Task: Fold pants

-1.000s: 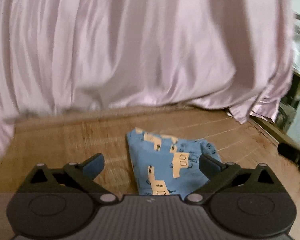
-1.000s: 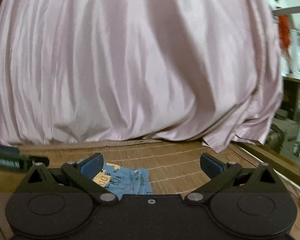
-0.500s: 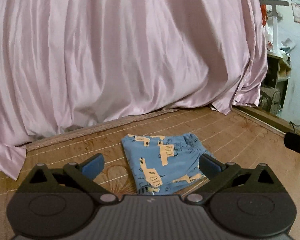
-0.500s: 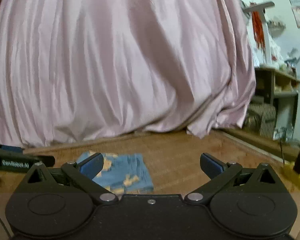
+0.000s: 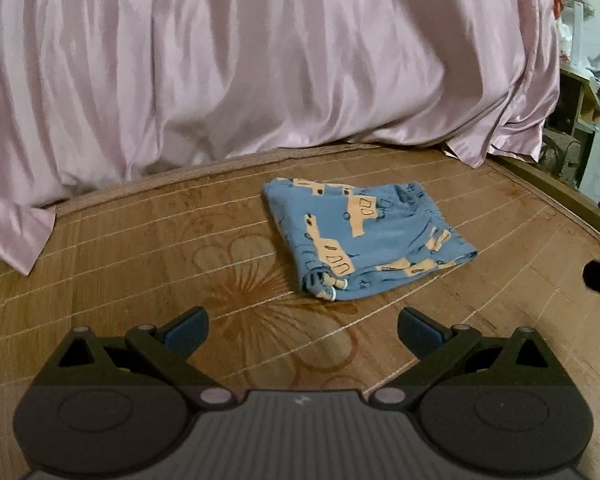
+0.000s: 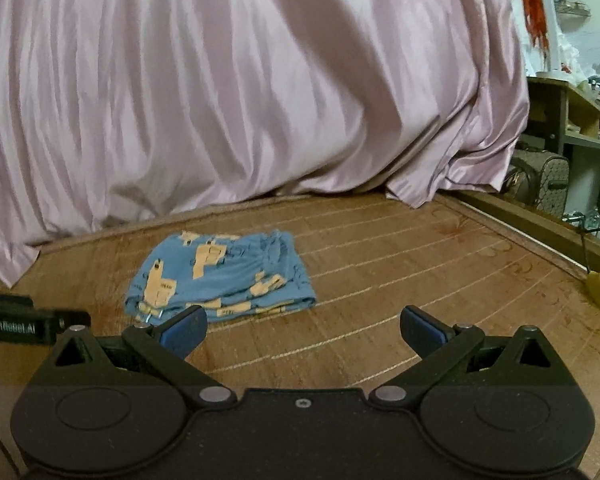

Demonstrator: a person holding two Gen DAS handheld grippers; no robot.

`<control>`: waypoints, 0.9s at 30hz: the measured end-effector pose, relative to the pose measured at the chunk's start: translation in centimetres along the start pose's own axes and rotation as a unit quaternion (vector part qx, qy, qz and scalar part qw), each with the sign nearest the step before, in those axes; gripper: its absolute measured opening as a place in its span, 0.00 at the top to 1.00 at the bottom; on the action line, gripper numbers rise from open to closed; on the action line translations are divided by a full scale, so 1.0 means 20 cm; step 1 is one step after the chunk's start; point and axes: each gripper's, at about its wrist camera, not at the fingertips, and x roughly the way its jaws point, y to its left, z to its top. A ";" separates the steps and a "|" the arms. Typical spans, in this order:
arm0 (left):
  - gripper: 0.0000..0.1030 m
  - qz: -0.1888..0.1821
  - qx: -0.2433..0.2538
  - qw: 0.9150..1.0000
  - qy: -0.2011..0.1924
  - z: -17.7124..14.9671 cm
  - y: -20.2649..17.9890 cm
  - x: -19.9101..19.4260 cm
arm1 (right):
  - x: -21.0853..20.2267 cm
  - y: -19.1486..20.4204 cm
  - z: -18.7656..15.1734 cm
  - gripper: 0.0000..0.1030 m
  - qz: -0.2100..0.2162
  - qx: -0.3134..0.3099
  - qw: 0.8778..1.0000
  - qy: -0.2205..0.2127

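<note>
The pants (image 5: 364, 240), blue with orange shapes, lie folded into a compact bundle on the mat (image 5: 140, 264), a brown bamboo surface printed with flower outlines. Taking the pants as the landmark: the pink curtain (image 5: 260, 60) hangs behind them, its hem resting on the mat's far edge, well apart from the cloth. In the left wrist view the left hand-held gripper (image 5: 302, 326) sits in front of the pants, near their closest corner but not touching; its jaws stand wide apart and hold nothing, with bare mat between the blue fingertips (image 5: 186, 328). In the right wrist view the pants (image 6: 224, 276) lie ahead and to the left of the right hand-held gripper (image 6: 302, 326), whose jaws are also spread wide and empty. Its left fingertip overlaps the pants' near edge in the picture; whether it touches the cloth cannot be told. To the left of the pants in that view, a black bar with white lettering (image 6: 20, 322) shows at the frame's edge. Right of the pants, past the mat's wooden border, stand shelves (image 6: 572, 120) and a patterned bag (image 6: 552, 180).
</note>
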 end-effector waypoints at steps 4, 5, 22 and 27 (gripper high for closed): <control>0.00 0.004 -0.004 1.000 -0.002 0.01 0.02 -0.01 | 0.00 0.01 0.00 0.01 0.001 -0.003 1.000 -0.001; 0.00 0.003 -0.005 1.000 -0.002 0.01 0.02 -0.01 | 0.00 0.01 0.00 0.01 0.000 -0.003 1.000 -0.001; 0.00 -0.002 0.000 1.000 0.002 0.02 0.01 -0.01 | 0.00 -0.01 0.00 0.01 -0.004 0.008 1.000 0.002; 0.00 -0.008 -0.009 1.000 0.006 0.02 0.01 -0.01 | 0.00 -0.01 -0.01 0.01 -0.004 0.009 1.000 0.005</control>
